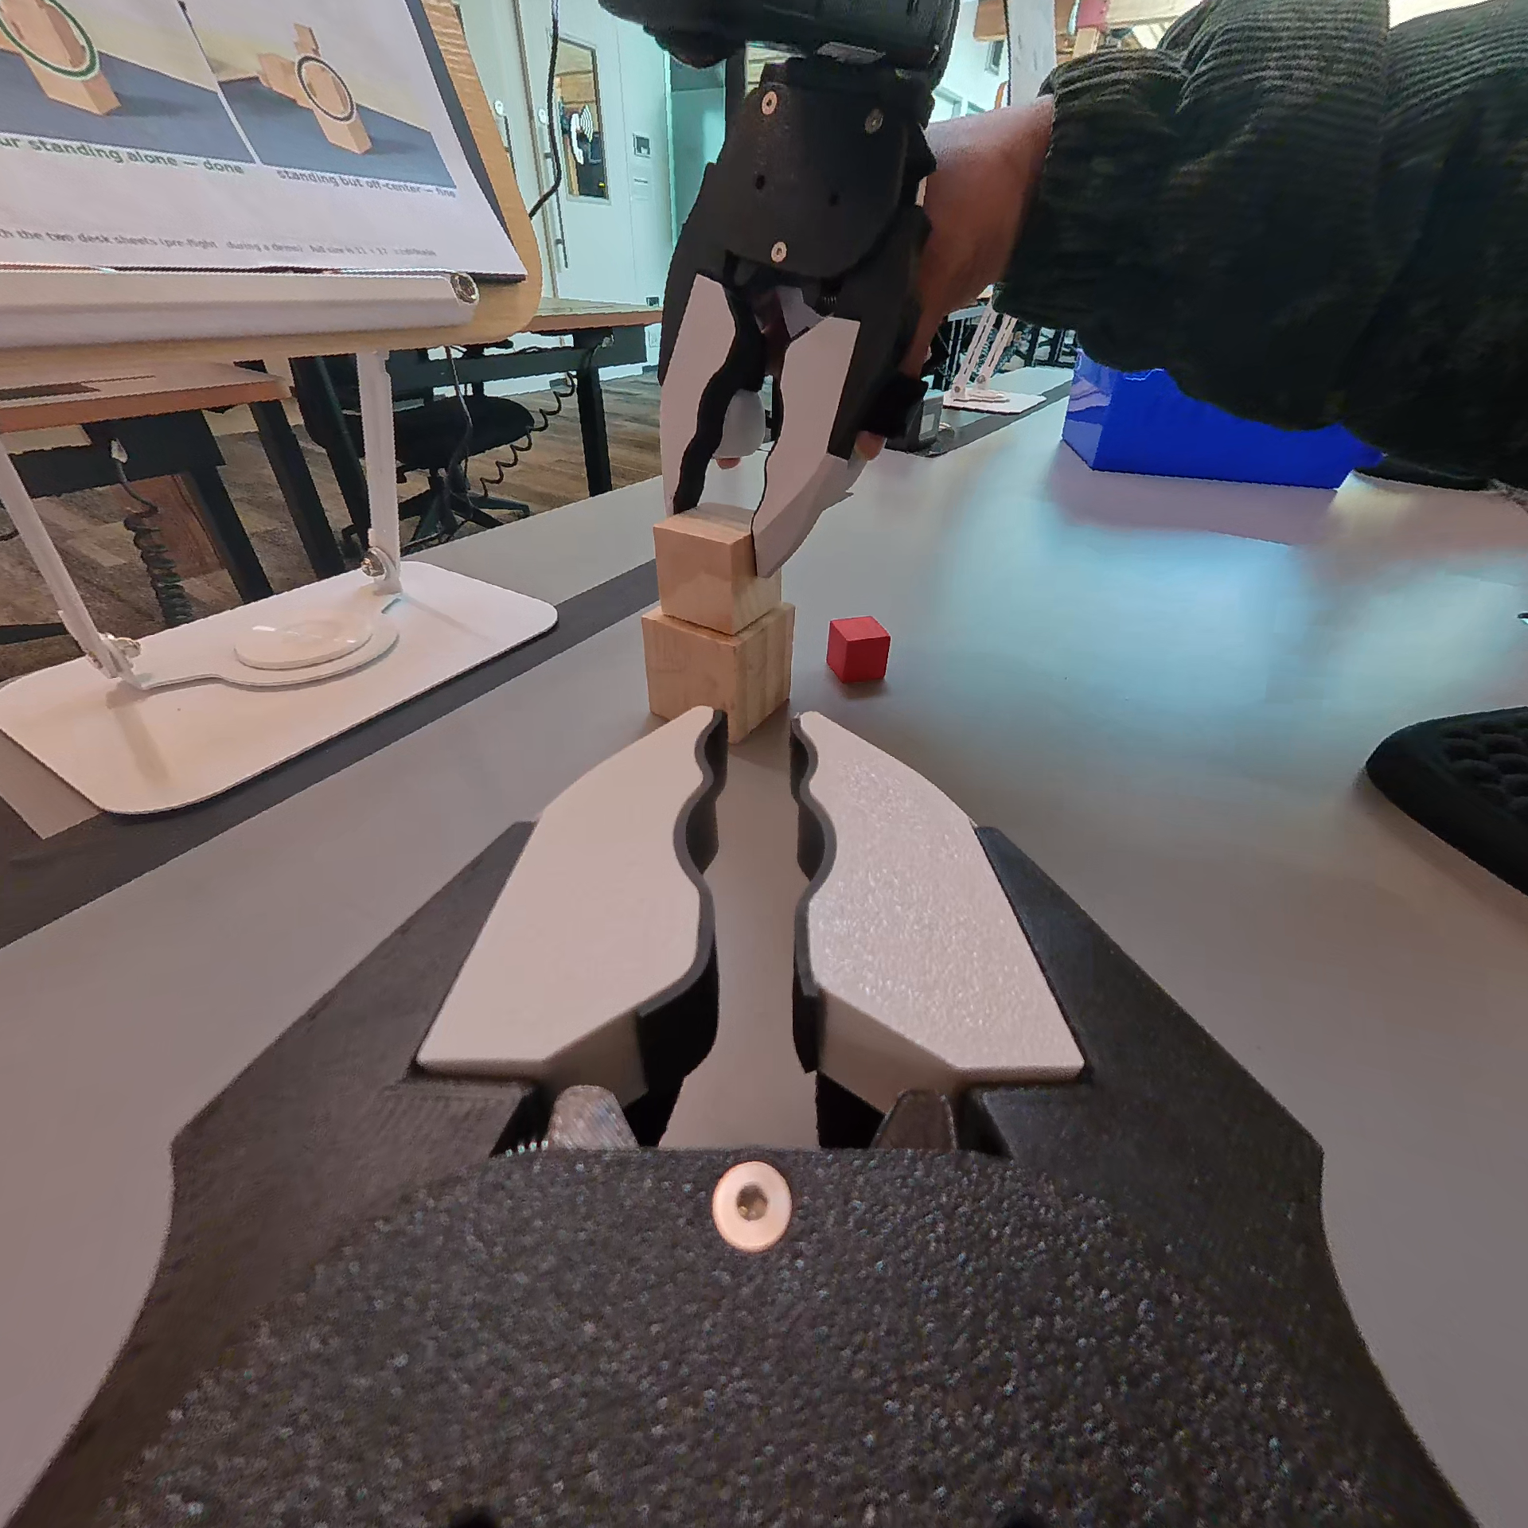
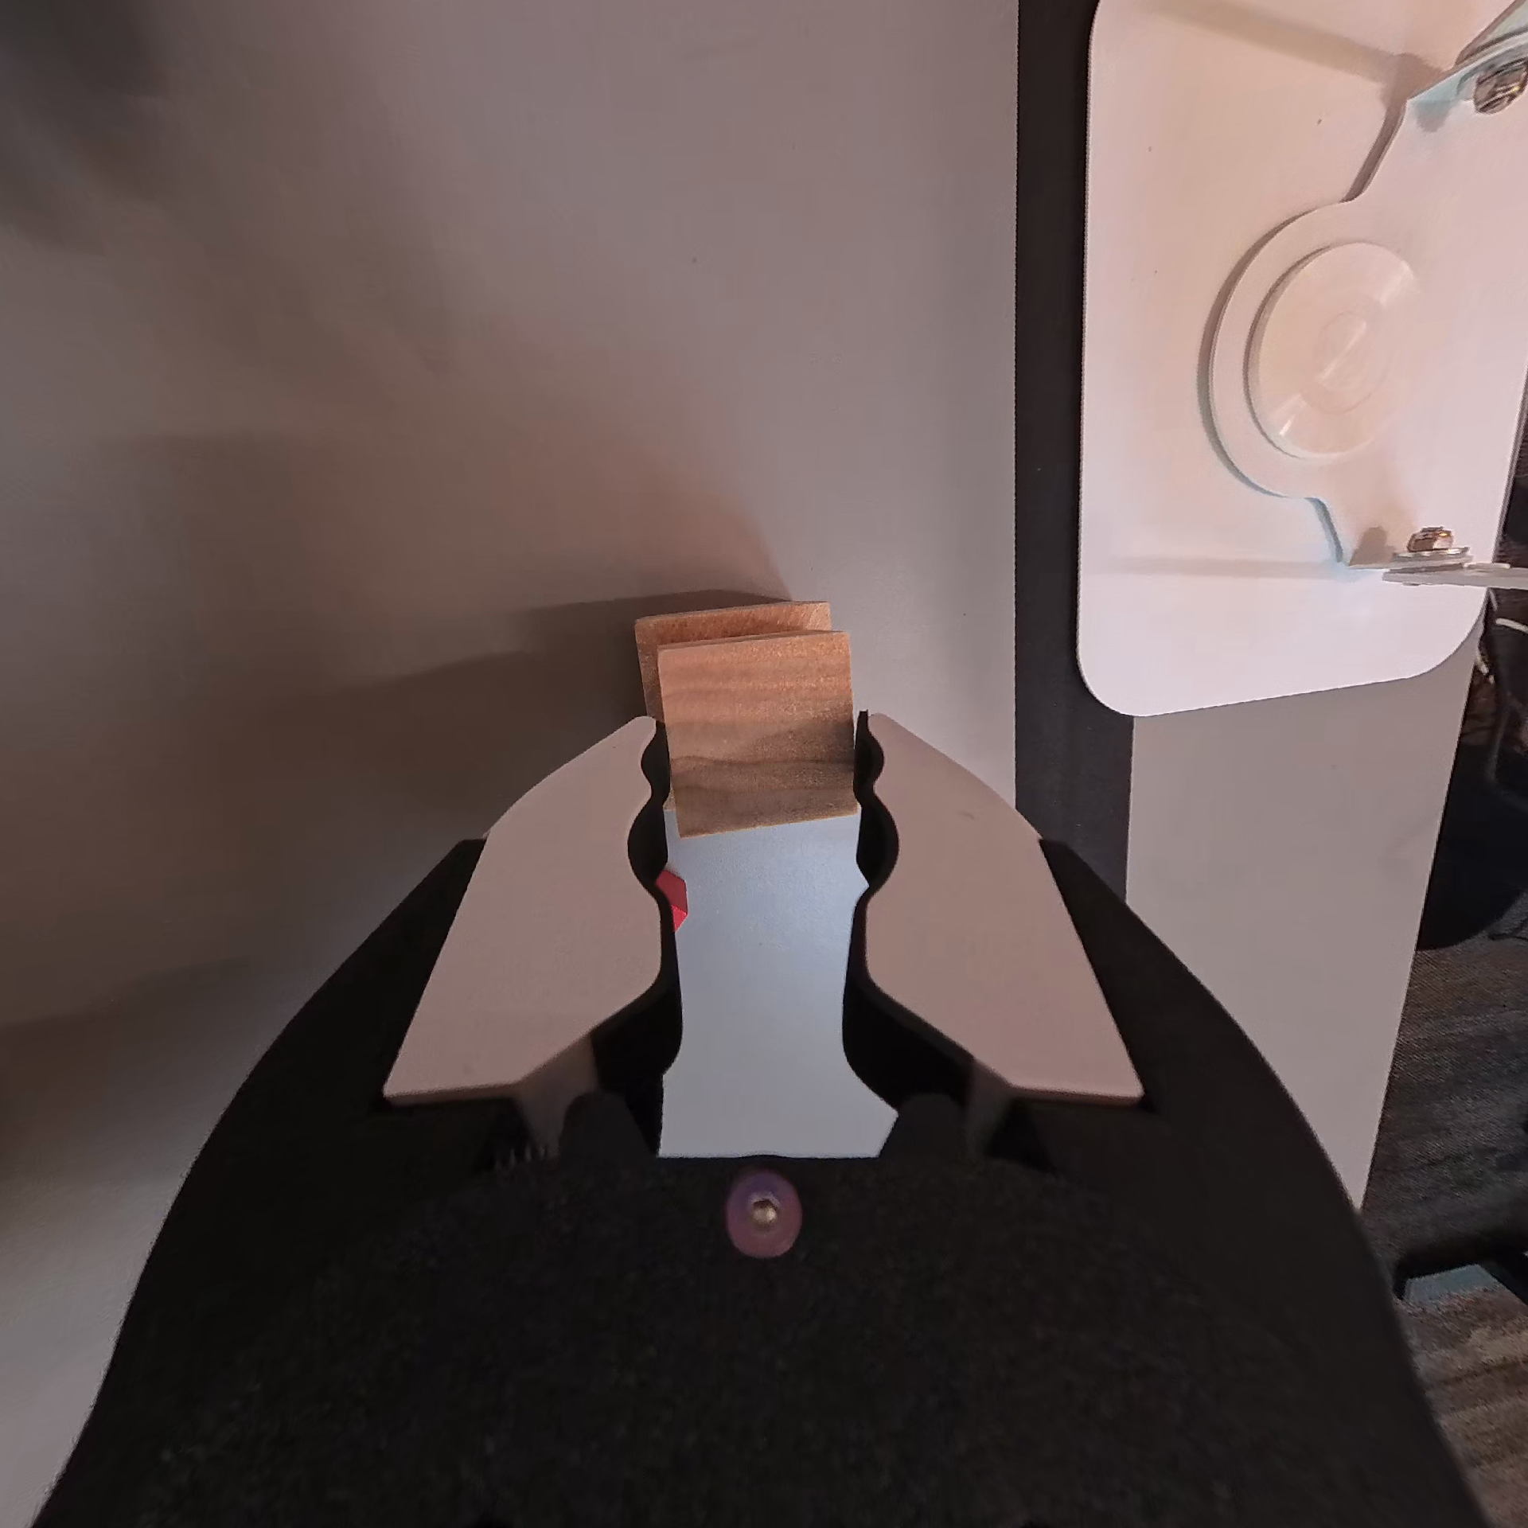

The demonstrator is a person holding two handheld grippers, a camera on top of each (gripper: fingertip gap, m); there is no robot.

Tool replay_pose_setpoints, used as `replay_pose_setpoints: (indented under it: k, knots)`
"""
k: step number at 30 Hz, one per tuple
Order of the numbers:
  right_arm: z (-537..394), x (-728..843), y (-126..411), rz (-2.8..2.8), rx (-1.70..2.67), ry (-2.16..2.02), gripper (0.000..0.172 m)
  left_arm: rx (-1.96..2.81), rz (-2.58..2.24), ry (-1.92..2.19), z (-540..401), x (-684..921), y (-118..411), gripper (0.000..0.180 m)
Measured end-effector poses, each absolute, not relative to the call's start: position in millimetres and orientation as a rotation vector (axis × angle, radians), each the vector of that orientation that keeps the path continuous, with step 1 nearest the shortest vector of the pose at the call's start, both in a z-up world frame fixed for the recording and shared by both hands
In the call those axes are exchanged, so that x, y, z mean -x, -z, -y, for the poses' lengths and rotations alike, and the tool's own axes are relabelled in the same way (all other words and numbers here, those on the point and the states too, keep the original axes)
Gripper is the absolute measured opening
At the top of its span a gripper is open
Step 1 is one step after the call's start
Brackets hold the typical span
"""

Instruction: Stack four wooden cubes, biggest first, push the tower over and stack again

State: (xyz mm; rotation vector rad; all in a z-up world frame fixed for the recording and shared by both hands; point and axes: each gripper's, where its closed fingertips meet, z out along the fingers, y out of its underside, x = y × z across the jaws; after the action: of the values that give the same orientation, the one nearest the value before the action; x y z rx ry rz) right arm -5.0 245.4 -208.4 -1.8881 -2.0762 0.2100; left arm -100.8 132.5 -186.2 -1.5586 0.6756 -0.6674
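Your right gripper [image 1: 718,529] comes down from above with its pads closed on the small wooden cube [image 1: 709,570], which sits on the larger wooden cube [image 1: 718,668], slightly off-centre; whether the grip is firm is hard to judge. Your left gripper [image 1: 758,732] lies low on the grey table [image 1: 1116,744], jaws apart and empty, just near of the stack. A red cube [image 1: 858,649] lies to the right; a white stand [image 1: 273,653] stands left, and office desks lie beyond.

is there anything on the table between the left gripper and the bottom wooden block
Nothing visible. The left gripper sits low on the grey table, fingers apart, right in front of the bottom wooden block. The red cube lies off to the right, clear of that gap.
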Motion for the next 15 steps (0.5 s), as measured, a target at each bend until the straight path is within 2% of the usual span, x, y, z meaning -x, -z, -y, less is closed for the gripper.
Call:
replay_pose_setpoints:
  k: [1, 13, 15]
  knots:
    - [-245.4, 5.0, 208.3, 2.080, 1.885, -0.206, 0.043, 1.559, -0.676, 0.667, -132.5, 100.9, 186.4, 0.014]
    - [-245.6, 4.3, 210.4, 2.095, 1.853, -0.206, 0.044, 1.564, -0.685, 0.673, -132.0, 99.3, 187.5, 0.014]
    - [-246.8, 4.4, 210.8, 2.099, 1.838, -0.189, 0.051, 1.564, -0.686, 0.672, -131.9, 99.1, 187.6, 0.014]
